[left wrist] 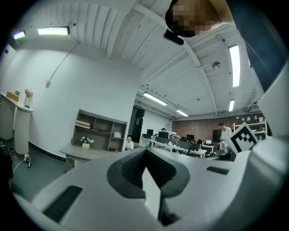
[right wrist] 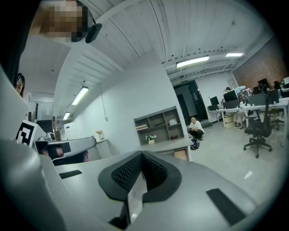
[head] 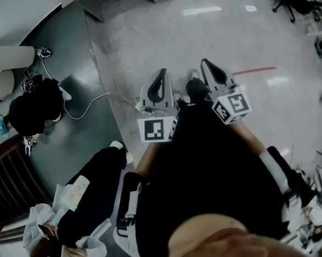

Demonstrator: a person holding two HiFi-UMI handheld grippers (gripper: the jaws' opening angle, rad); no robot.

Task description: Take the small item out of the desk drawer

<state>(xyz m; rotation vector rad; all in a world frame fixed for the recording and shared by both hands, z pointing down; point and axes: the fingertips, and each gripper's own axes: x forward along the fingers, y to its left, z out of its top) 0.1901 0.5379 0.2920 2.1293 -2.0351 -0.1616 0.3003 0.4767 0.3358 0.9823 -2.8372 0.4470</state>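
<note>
The person is holding the left gripper (head: 162, 76) and right gripper (head: 208, 68) side by side, both clenched on nothing and pointing across the floor at the desk (right wrist: 174, 146), well apart ahead. Neither looks nearer. The small item isn't showing.

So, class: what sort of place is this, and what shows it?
Most likely an open-plan office: rows of desks with monitors, a wheeled office chair, and a grey shelf unit against the wall.
</note>
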